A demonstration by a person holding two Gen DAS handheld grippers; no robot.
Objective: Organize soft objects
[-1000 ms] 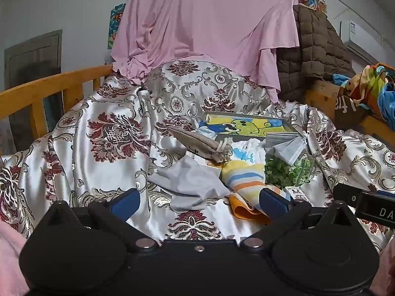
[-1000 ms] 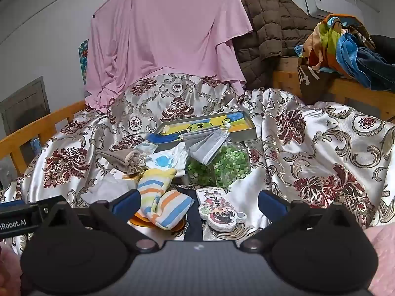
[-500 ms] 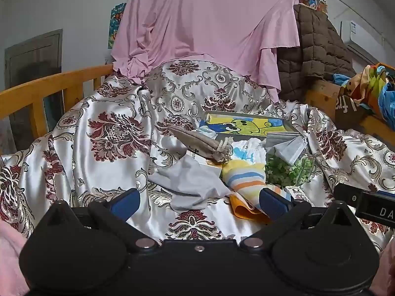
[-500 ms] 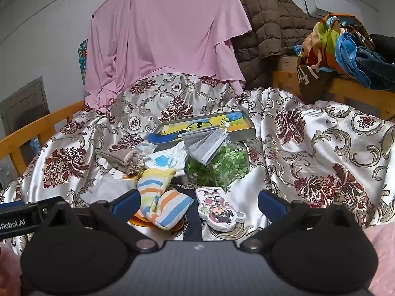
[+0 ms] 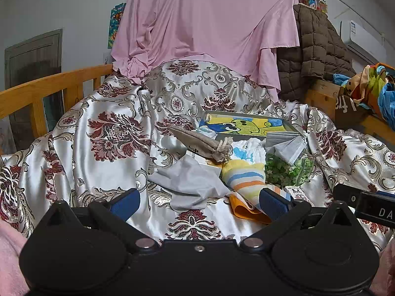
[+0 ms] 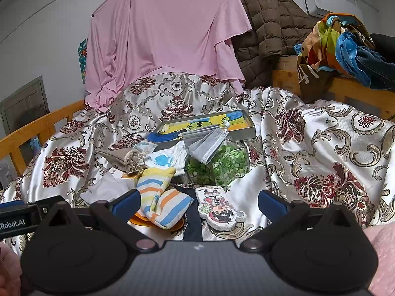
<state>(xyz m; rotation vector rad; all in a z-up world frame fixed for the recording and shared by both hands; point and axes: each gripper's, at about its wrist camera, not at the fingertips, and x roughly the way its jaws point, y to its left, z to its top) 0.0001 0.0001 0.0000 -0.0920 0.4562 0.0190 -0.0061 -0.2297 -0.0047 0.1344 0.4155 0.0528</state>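
Observation:
A heap of soft things lies on a floral satin bedspread: a grey cloth, a striped sock, a burlap drawstring pouch, a grey face mask, a bag of green bits and a cartoon patch. A shallow box with a cartoon picture stands behind them. My left gripper is open and empty just short of the grey cloth. My right gripper is open and empty above the sock and patch.
A wooden bed rail runs along the left. A pink sheet hangs at the back, with a brown quilted jacket and a pile of colourful clothes on a wooden ledge at the right.

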